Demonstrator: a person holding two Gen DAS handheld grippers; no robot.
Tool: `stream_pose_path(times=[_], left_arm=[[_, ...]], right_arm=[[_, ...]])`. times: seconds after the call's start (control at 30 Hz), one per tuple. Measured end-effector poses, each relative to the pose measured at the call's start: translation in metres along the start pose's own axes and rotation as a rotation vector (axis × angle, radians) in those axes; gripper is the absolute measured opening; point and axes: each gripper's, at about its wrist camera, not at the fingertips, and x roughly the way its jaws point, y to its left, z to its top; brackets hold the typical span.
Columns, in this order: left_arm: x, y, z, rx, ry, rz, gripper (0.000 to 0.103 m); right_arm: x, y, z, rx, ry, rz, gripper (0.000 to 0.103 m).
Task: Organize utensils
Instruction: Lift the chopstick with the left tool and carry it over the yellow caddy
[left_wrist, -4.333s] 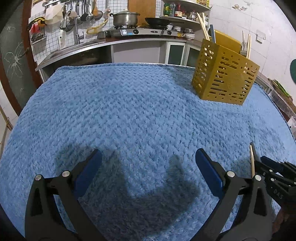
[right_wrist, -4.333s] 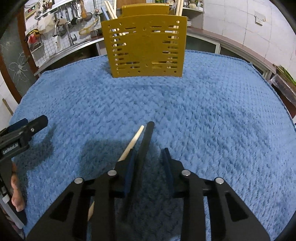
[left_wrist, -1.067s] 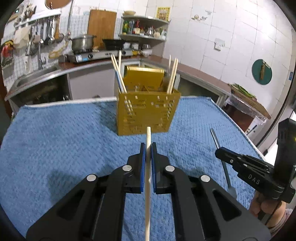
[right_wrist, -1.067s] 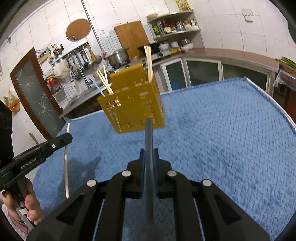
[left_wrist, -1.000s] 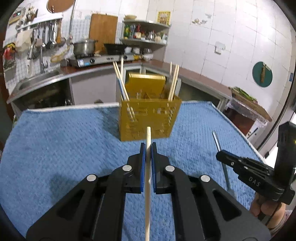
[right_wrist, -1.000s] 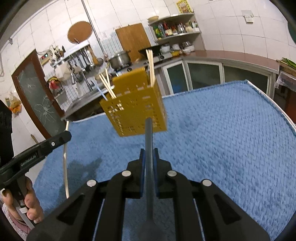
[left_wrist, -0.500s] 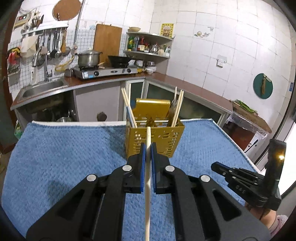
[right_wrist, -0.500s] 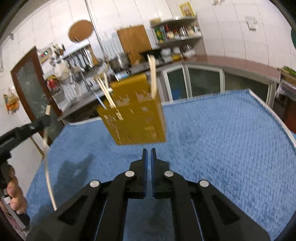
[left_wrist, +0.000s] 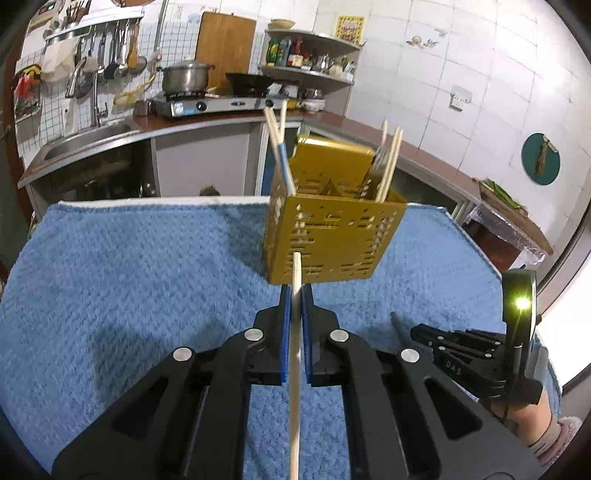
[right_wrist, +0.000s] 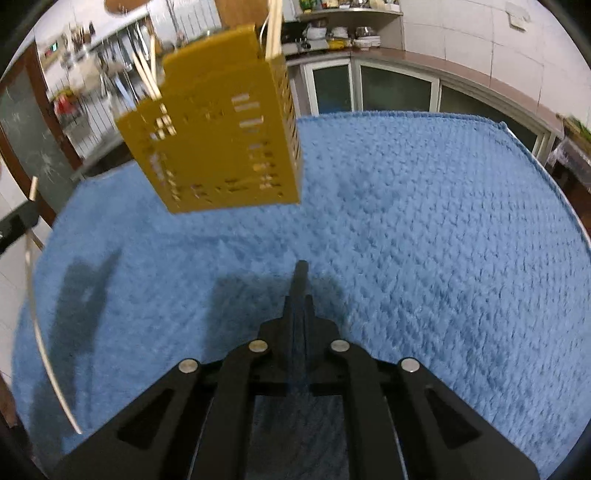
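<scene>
A yellow perforated utensil holder (left_wrist: 332, 240) stands on the blue towel (left_wrist: 147, 277), with chopsticks and a blue-handled piece upright in it. My left gripper (left_wrist: 294, 291) is shut on a wooden chopstick (left_wrist: 295, 369), whose tip points at the holder's front wall. To the right, my right gripper (left_wrist: 417, 332) grips a thin dark handle. In the right wrist view the right gripper (right_wrist: 300, 299) is shut on that dark utensil handle (right_wrist: 302, 269), which pokes a little past the fingertips. The holder (right_wrist: 221, 140) is blurred, ahead and to the left. The left gripper (right_wrist: 14, 221) with its chopstick (right_wrist: 37, 332) shows at the left edge.
The towel (right_wrist: 443, 221) covers the whole table to its edges. Behind it runs a kitchen counter (left_wrist: 184, 122) with a sink, a stove and pots. A person's hand (left_wrist: 543, 432) holds the right gripper at the table's right edge.
Both grippers came lower and nearer the holder, which now looks larger. The right gripper tipped downward, and its dark handle sticks out less than a second ago.
</scene>
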Motion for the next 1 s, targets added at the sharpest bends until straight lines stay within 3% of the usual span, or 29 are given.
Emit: stream_pose_path(times=[0.2, 0.27, 0.3, 0.6, 0.73, 0.8, 1.0], left_arm=[[0.017, 0.009, -0.006, 0.000, 0.029, 0.031, 0.004], [0.022, 0.013, -0.007, -0.009, 0.037, 0.032, 0.004], [0.023, 0.015, -0.007, -0.010, 0.039, 0.032, 0.004], [0.032, 0.019, -0.009, -0.014, 0.053, 0.029, 0.004], [0.035, 0.016, -0.011, -0.011, 0.061, 0.031, 0.004], [0.035, 0.015, -0.010, -0.009, 0.063, 0.031, 0.004], [0.028, 0.007, -0.008, 0.007, 0.053, 0.033, 0.004]], right_arm=[[0.014, 0.008, 0.006, -0.012, 0.027, -0.043, 0.009], [0.016, 0.008, 0.009, -0.005, 0.030, -0.045, 0.032], [0.016, 0.009, 0.009, -0.005, 0.027, -0.045, 0.034], [0.023, 0.015, 0.009, -0.016, 0.054, -0.079, 0.032], [0.026, 0.020, 0.013, -0.025, 0.082, -0.112, 0.025], [0.027, 0.021, 0.018, -0.025, 0.104, -0.109, 0.012], [0.025, 0.013, 0.025, 0.012, 0.124, -0.063, 0.009]])
